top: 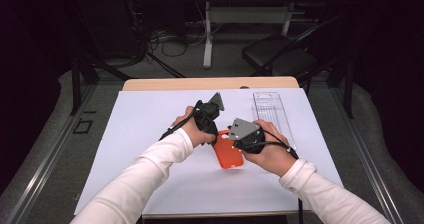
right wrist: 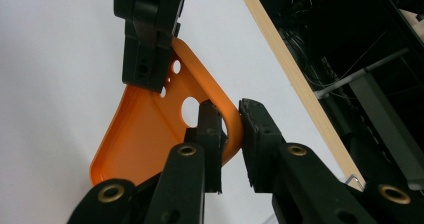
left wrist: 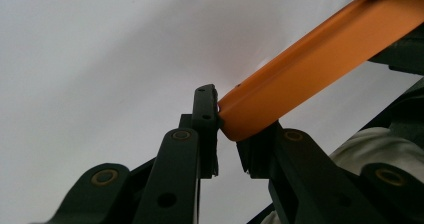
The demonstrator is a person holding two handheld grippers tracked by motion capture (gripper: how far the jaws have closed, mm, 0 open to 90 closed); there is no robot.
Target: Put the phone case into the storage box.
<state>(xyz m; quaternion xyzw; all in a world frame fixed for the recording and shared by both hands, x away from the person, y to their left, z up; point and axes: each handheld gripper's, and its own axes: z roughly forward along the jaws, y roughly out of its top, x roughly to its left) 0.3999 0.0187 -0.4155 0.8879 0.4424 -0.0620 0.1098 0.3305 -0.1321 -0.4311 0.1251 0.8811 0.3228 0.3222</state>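
1. High view: we find the orange case (top: 229, 155) near the middle of the white tabletop (top: 150, 134), between the two hands. The left gripper (top: 216, 130) meets its far end and the right gripper (top: 235, 143) its right edge. A clear tray (top: 272, 115) lies apart at the right rear.

2. Left gripper view: the jaws are clamped on a corner of the case (left wrist: 310, 64), which runs up and to the right as a smooth, thin-walled orange bar. The bite is shallow; in our judgement a pull or twist from the other hand could slip it free.

3. Right gripper view: the right gripper (right wrist: 231, 121) is closed on the case's rim beside the round camera hole; the left gripper (right wrist: 150, 59) holds the far end. The case (right wrist: 145, 134) is a hollow shell with several cut-outs. With both grips on thin rim, opposing forces could bend or warp it.
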